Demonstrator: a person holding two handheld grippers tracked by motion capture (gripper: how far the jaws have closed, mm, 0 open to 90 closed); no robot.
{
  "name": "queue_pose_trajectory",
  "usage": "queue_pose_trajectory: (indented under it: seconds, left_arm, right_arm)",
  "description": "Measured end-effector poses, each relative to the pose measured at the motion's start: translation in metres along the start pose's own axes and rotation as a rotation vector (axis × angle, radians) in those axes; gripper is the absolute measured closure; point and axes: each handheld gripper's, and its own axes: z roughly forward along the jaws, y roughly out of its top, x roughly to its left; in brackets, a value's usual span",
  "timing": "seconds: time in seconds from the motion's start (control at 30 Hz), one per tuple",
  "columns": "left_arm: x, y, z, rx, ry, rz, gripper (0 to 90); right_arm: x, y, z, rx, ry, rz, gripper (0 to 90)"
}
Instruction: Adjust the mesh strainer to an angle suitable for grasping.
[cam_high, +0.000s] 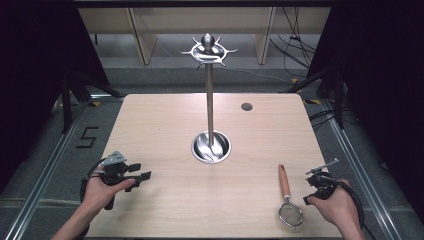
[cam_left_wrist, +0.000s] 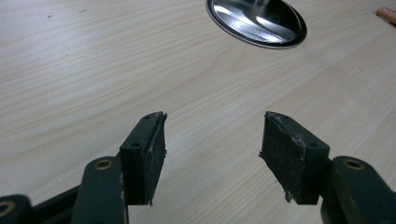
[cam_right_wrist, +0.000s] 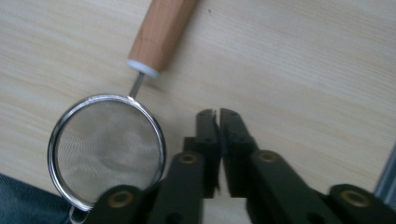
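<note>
The left hand-held gripper (cam_high: 142, 172) sits at the near left of the counter (cam_high: 165, 130), gripped by the person's left hand (cam_high: 102, 192), with its jaws spread wide and nothing between them; in the left gripper view the left hand-held gripper (cam_left_wrist: 212, 154) has bare wood grain between its worn black pads (cam_left_wrist: 154, 154), and the shiny round base (cam_left_wrist: 257, 21) of the stand lies ahead of it near the top edge. The right hand-held gripper (cam_high: 320, 175) is at the near right, held in the right hand (cam_high: 337, 202), and in the right gripper view the right hand-held gripper (cam_right_wrist: 217, 114) has its jaws pressed together with only a thin slit between them, pinching nothing. Just beside it lies a small mesh strainer (cam_high: 288, 197) flat on the counter, its round sieve (cam_right_wrist: 107, 151) close to the jaws and apart from them, its wooden handle (cam_right_wrist: 161, 32) pointing away toward the far side. Farther out, at the middle of the counter, stands a tall metal stand (cam_high: 210, 100), upright, its pole rising from a polished dish-shaped base (cam_high: 211, 147) and topped with a ring of curved hooks (cam_high: 208, 50). A small dark round spot (cam_high: 246, 106) marks the counter toward its far right. Beyond the counter are grey floor, pale wooden legs and loose cables (cam_high: 295, 45).
</note>
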Motion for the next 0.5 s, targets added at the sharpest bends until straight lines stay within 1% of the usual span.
queue_pose_trajectory:
  seconds: [0.03, 0.07, 0.1, 0.13, 0.17, 0.2, 0.23, 0.27, 0.33, 0.37, 0.43, 0.47, 0.5]
  left_arm:
    - [0.0, 0.0, 0.0, 0.001, 0.0, -0.001, 38.7]
    - [0.0, 0.0, 0.0, 0.001, 0.0, -0.001, 38.7]
    - [0.0, 0.0, -0.001, 0.018, -0.003, 0.001, 38.7]
    - [0.0, 0.0, -0.001, 0.02, -0.002, 0.002, 38.7]
    - [0.0, 0.0, -0.001, 0.021, -0.004, 0.007, 38.7]
    - [0.0, 0.0, -0.001, 0.022, -0.003, 0.007, 38.7]
    - [0.0, 0.0, -0.001, 0.021, -0.003, 0.006, 38.7]
    - [0.001, 0.0, -0.001, 0.021, -0.003, 0.007, 38.7]
    - [0.001, 0.0, -0.001, 0.021, -0.005, 0.005, 38.7]
    - [0.0, 0.0, 0.0, 0.024, -0.007, 0.002, 38.7]
    - [0.0, 0.0, 0.0, 0.024, -0.006, -0.003, 38.7]
    - [0.0, 0.0, 0.0, 0.024, 0.0, 0.001, 38.7]
    - [0.0, 0.001, 0.0, 0.023, 0.001, 0.001, 38.7]
  right_arm:
    - [0.0, 0.0, -0.002, 0.006, 0.014, -0.003, 90.0]
    - [0.0, 0.0, -0.002, 0.006, 0.014, -0.003, 90.0]
    - [0.0, 0.0, -0.004, 0.041, -0.019, -0.02, 90.0]
    - [0.0, 0.0, -0.004, 0.041, -0.019, -0.02, 90.0]
    - [0.0, -0.001, -0.003, 0.063, -0.015, -0.01, 90.0]
    - [0.0, -0.002, -0.001, 0.085, -0.018, -0.019, 90.0]
    - [-0.001, -0.004, 0.002, 0.084, -0.005, -0.046, 90.0]
    - [-0.002, -0.006, 0.004, 0.11, -0.003, -0.069, 90.0]
    - [0.002, -0.01, 0.007, 0.139, 0.008, -0.053, 90.0]
    - [0.002, -0.012, 0.009, 0.138, 0.009, -0.061, 90.0]
    - [0.003, -0.016, 0.011, 0.153, 0.002, -0.064, 90.0]
    - [0.005, -0.019, 0.013, 0.161, 0.009, -0.08, 90.0]
    - [0.007, -0.02, 0.013, 0.16, -0.01, -0.09, 90.0]
